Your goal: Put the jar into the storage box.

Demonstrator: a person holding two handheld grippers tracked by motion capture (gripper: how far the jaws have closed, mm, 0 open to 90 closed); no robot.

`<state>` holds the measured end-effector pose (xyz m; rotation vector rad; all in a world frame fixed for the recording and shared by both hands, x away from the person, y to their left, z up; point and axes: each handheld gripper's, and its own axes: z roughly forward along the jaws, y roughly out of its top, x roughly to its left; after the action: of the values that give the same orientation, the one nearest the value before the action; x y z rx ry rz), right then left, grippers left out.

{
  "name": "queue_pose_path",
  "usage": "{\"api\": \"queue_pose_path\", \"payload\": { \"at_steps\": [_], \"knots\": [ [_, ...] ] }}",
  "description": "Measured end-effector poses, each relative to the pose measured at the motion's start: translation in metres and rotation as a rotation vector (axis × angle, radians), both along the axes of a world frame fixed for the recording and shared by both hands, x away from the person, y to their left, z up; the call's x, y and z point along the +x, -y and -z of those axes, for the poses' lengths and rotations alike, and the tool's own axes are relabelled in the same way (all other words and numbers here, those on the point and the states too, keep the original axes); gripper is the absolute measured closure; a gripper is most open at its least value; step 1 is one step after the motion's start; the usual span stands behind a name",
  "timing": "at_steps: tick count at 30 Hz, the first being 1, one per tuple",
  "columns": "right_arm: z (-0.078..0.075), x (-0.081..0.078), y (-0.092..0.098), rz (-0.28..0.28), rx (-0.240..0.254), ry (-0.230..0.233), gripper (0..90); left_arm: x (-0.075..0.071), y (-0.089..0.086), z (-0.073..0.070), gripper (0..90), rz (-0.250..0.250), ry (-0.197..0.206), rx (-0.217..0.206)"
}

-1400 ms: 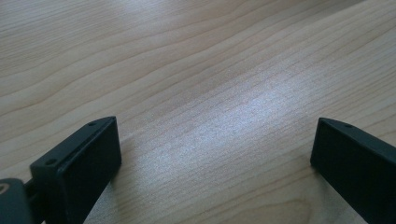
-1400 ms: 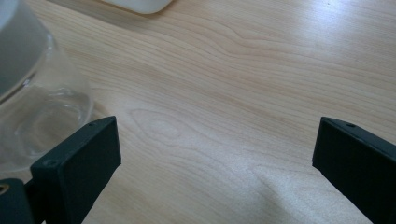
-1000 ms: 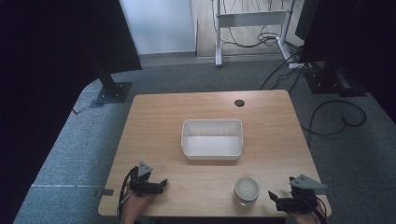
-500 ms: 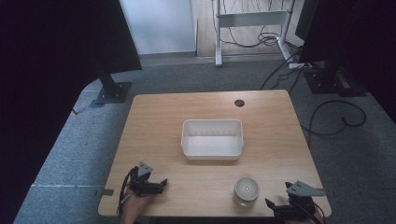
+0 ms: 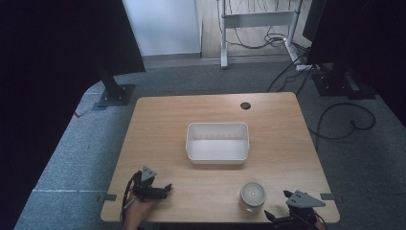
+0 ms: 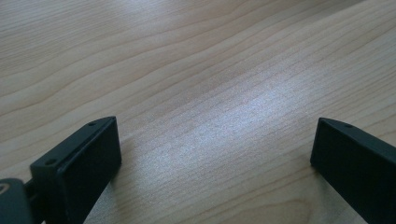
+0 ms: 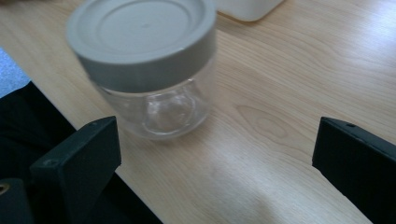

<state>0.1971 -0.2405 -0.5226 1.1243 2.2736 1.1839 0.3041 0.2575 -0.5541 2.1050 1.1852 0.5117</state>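
Nothing is grasped yet: the lidded jar (image 5: 252, 195) stands near the table's (image 5: 158, 124) front edge, the wide-open right gripper (image 5: 293, 213) just beside it, the left gripper (image 5: 152, 190) also wide open, well apart.

A white rectangular bin (image 5: 218, 142) sits open near the middle of the wooden worktop (image 5: 158, 124), and a small dark round hole (image 5: 245, 105) marks the far edge. Grey carpet (image 5: 72, 158) surrounds everything (black cables (image 5: 342, 120) snake across it at the right). Beyond stand a white frame (image 5: 256, 19) and a black stand base (image 5: 115, 94).
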Motion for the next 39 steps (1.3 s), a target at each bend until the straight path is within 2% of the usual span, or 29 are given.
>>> {"api": "queue_pose_path", "payload": {
  "at_steps": [6, 15, 28, 39],
  "knots": [
    [0.000, -0.003, -0.009, -0.039, -0.003, 0.007, 0.3, 0.000, 0.000, 0.000, 1.8, 0.000, 0.001, 0.000],
    [0.001, 0.002, -0.024, -0.077, -0.008, 0.019, 0.0, 0.000, 0.000, 0.000, 1.8, 0.001, 0.000, 0.000],
    [0.004, 0.016, -0.044, -0.083, -0.013, 0.034, 0.3, 0.000, 0.000, 0.000, 1.8, 0.001, 0.001, 0.000],
    [0.009, 0.024, -0.054, -0.085, -0.019, 0.038, 3.9, 0.000, 0.000, 0.000, 1.8, 0.000, 0.001, 0.000]
  ]
}}
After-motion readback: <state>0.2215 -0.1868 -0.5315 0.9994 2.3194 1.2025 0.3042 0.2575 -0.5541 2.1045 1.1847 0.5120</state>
